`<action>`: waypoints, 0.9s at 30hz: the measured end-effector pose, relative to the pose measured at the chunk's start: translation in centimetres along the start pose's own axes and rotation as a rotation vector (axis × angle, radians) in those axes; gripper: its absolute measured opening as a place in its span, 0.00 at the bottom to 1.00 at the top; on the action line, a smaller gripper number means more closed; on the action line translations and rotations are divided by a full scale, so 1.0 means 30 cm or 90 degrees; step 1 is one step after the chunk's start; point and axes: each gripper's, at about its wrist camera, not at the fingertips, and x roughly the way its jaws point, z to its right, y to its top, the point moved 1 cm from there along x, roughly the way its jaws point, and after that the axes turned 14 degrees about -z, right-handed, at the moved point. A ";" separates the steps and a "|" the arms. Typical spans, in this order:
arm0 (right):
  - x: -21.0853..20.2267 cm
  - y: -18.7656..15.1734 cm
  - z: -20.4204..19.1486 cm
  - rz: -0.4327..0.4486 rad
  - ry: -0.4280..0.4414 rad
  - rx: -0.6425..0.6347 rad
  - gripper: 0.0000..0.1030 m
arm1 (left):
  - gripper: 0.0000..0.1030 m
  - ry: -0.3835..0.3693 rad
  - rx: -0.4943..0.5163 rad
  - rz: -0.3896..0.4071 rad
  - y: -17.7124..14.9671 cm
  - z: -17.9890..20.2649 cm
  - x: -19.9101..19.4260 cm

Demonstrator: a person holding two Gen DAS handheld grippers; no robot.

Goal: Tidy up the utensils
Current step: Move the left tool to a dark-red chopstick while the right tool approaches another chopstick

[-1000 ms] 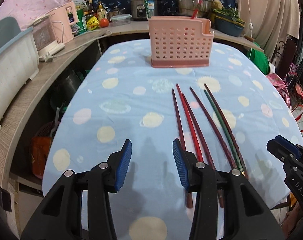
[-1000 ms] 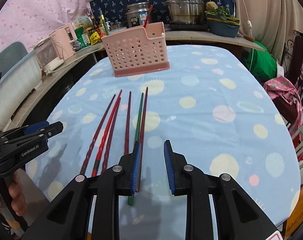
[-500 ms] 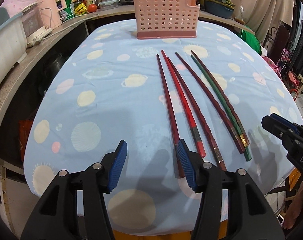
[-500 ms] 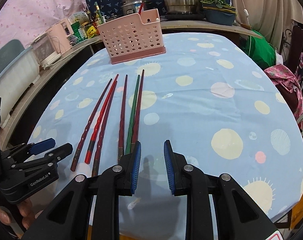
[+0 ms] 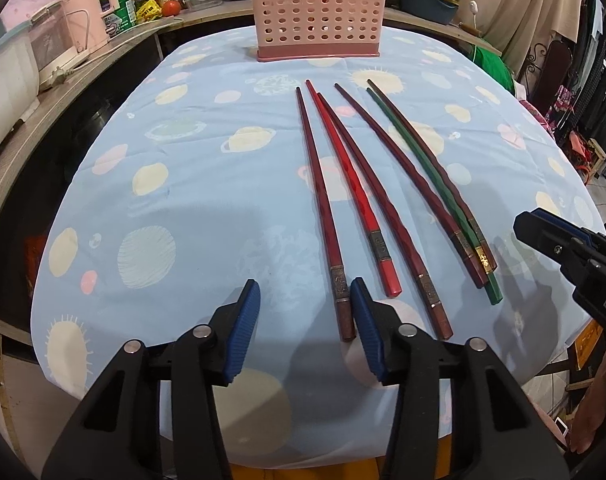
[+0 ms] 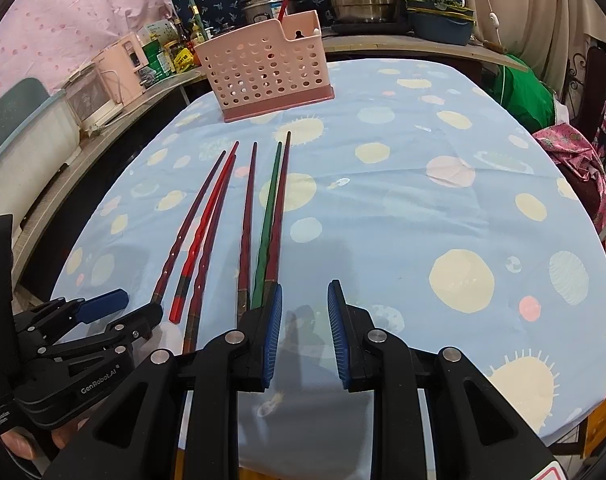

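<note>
Six chopsticks lie side by side on the table (image 5: 191, 184), which has a light blue cloth with planets and suns. Their thin tips point to the pink holder (image 5: 319, 16) at the far end of the table, well apart from them. The leftmost dark red chopstick (image 5: 323, 208) has its thick end just inside the left tongs (image 5: 305, 316), close to the right pad; the pads do not press on it. These tongs have just been closing a little, but a wide gap remains. The right tongs (image 6: 305, 320) are narrow and hold nothing. Their left pad is just beside the thick ends of the green chopstick (image 6: 267, 220) and its dark red neighbour
</note>
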 end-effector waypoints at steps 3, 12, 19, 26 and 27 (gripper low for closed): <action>0.009 -0.003 -0.006 -0.004 0.003 -0.003 0.23 | 0.32 0.004 -0.002 0.002 0.000 -0.004 -0.002; 0.038 -0.006 -0.036 -0.016 0.010 -0.014 0.23 | 0.15 0.006 -0.008 -0.001 0.010 -0.015 0.000; 0.069 0.002 -0.051 -0.025 0.009 -0.020 0.23 | 0.15 0.005 -0.009 -0.001 0.012 -0.017 -0.001; 0.080 0.006 -0.029 -0.024 0.005 -0.012 0.23 | 0.15 0.005 -0.009 0.000 0.014 -0.017 0.002; 0.080 0.007 -0.023 -0.023 0.007 -0.009 0.23 | 0.15 0.005 -0.009 0.000 0.014 -0.017 0.002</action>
